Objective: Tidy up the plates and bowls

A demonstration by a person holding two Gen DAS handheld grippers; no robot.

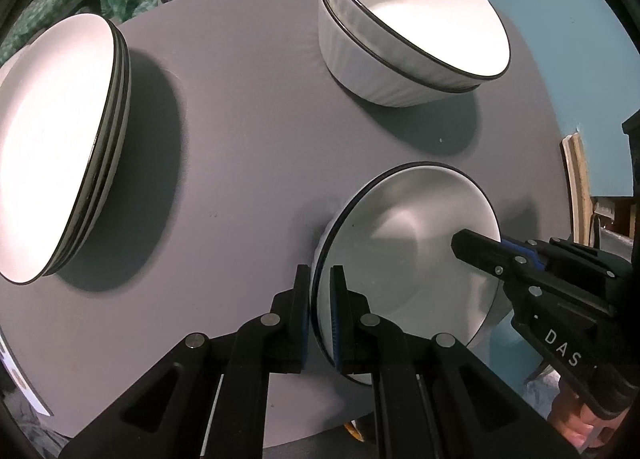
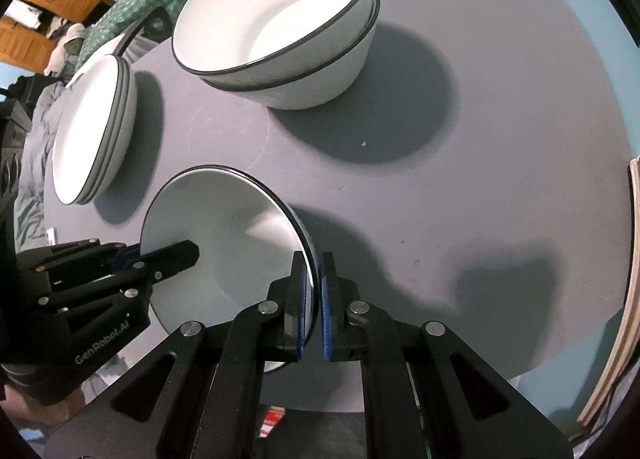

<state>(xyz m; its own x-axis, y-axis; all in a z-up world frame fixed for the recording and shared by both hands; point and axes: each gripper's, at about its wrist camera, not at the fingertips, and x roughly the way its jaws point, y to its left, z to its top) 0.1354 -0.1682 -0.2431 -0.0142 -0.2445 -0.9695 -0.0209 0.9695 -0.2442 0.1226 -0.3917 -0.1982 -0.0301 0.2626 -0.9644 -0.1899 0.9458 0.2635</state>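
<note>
Black linkages of the left tongs fill the bottom of the left wrist view, their blue pads clamped narrowly on the near rim of a white, dark-rimmed bowl. Across that bowl the right tongs are seen gripping the opposite rim, with "DAS" printed in white on their black body. Whether the bowl rests on the round grey tabletop or is held just above it cannot be told. Farther back on the tabletop two nested bowls are seen, and at the left a stack of plates in which three dark rims can be counted. A broad bare strip of tabletop lies between stack, nested pair and held bowl. In the right wrist view the right tongs are closed on the bowl's rim, the wall pinched between the blue pads. The left tongs are seen at the far rim, marked "GenRobot.AI". The two nested bowls stand beyond, the plates at the left near the tabletop's edge, and open surface reaches to the right edge.
</note>
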